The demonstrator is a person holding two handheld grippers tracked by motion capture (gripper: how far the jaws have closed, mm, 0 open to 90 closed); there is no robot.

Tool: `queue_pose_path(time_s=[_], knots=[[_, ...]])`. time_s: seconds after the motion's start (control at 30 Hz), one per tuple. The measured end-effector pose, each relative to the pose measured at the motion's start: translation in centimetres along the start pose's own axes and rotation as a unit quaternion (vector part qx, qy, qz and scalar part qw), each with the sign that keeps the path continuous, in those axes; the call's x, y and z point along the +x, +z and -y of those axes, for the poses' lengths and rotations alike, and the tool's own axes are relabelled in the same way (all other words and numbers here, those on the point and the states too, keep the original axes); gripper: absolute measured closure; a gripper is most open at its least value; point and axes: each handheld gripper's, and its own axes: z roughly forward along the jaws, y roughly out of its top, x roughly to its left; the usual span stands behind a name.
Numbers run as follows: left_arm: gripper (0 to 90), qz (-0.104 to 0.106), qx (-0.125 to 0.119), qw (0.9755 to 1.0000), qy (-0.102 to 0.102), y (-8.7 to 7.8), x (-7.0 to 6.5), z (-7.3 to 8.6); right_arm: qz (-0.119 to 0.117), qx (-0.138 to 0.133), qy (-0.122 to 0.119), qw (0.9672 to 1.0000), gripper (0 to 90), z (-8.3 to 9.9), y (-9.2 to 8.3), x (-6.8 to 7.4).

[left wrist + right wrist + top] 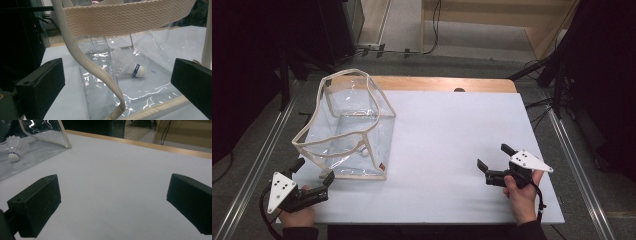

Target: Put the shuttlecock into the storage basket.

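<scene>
With both hand-held grippers open, the bag (347, 127)'s strap (100, 75) should be pinched squarely by the left hand-held gripper (314, 175).

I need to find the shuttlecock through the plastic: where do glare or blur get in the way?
Left gripper view: white glare streaks cross the clear bag, yet the shuttlecock reads sharply; the near strap is soft. Right gripper view: the shuttlecock is small and slightly blurred. High view: it is a faint pale spot.
</scene>
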Motion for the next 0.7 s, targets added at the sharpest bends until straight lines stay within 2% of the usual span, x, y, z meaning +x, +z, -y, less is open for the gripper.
queue_pose_path(time_s=[0.17,0.43,0.7], knots=[[0.0,0.0,0.0,1.0,0.001,0.0,0.0,0.0,0.006,-0.003,0.003,1.0,0.0,0.7,-0.5,-0.9],[0.0,0.001,-0.001,1.0,0.0,0.0,0.0,0.0,0.018,-0.017,0.021,0.9995,0.0,1.6,-1.7,-2.6],[0.0,0.002,-0.002,1.0,-0.001,0.0,0.0,0.0,0.026,-0.033,0.024,0.9988,0.0,2.6,-3.0,-3.9]])
